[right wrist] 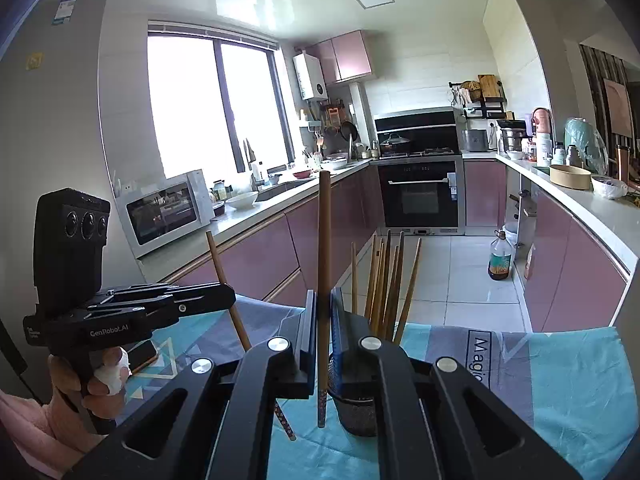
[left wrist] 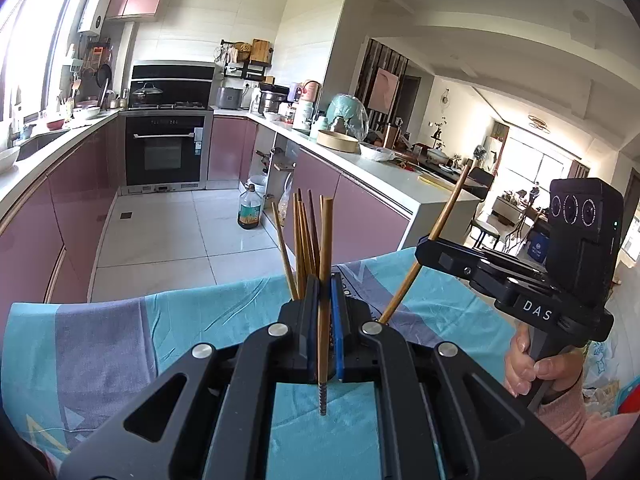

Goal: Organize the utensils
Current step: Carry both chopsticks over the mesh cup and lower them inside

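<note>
My left gripper [left wrist: 325, 294] is shut on one upright wooden chopstick [left wrist: 325, 248], whose patterned tip hangs just above the blue tablecloth [left wrist: 120, 340]. Behind its fingers rises a bundle of several chopsticks [left wrist: 304, 240]. My right gripper [left wrist: 430, 242] is at the right, shut on a slanted chopstick [left wrist: 450, 208]. In the right wrist view, my right gripper [right wrist: 324, 304] pinches its chopstick [right wrist: 324, 232] upright. Just right of it, a dark mesh holder [right wrist: 354, 412] stands on the cloth with the bundle [right wrist: 386, 284] in it. My left gripper [right wrist: 228, 294] holds its chopstick [right wrist: 218, 264] at the left.
The table's far edge drops to a tiled kitchen floor, where an oil bottle [left wrist: 250, 210] stands by the pink cabinets. A microwave [right wrist: 164, 208] sits on the left counter. A dark flat object [right wrist: 142, 354] lies on the cloth near the person's hand [right wrist: 100, 380].
</note>
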{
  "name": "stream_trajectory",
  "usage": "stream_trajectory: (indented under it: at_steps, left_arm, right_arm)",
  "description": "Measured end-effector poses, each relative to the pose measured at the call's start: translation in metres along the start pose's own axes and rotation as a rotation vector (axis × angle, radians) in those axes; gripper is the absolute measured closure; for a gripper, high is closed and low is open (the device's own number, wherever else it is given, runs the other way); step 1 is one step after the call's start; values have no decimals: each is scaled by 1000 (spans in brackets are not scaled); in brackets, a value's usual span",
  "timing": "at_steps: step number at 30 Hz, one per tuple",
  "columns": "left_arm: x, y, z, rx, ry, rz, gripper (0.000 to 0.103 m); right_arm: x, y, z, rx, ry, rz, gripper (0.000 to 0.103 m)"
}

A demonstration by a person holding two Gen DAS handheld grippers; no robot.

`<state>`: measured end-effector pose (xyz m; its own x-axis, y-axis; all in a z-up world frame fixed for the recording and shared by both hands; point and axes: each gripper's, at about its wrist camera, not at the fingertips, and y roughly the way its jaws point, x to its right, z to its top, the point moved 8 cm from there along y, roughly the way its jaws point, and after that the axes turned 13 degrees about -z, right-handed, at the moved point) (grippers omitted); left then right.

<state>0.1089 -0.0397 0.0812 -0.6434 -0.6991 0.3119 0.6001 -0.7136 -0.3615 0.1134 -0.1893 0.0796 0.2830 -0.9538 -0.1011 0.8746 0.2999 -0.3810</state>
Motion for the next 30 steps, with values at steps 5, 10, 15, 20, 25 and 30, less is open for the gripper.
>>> stream_trajectory:
  at_steps: [5,10,15,20,25,30]
  left_arm:
    - [4,-8,15,28,11,-12,96]
    - [13,-15,36,65,42,-17,96]
    - [19,-19,54,93,62,-20,96]
    - [21,-14,65,101,59,-19,96]
    - [20,-11,72,110,62,-10,96]
    - [14,1,75,97,45,-3,96]
  right_arm:
    - [3,-2,6,15,5,-4,98]
    - [5,-4,11,31,11,-5,98]
    - [8,-5,17,46,13,-10,98]
    - [10,-4,21,58,12,-15,98]
    - [17,2,24,58,24,-27,98]
    - [22,7,27,61,42,-38,98]
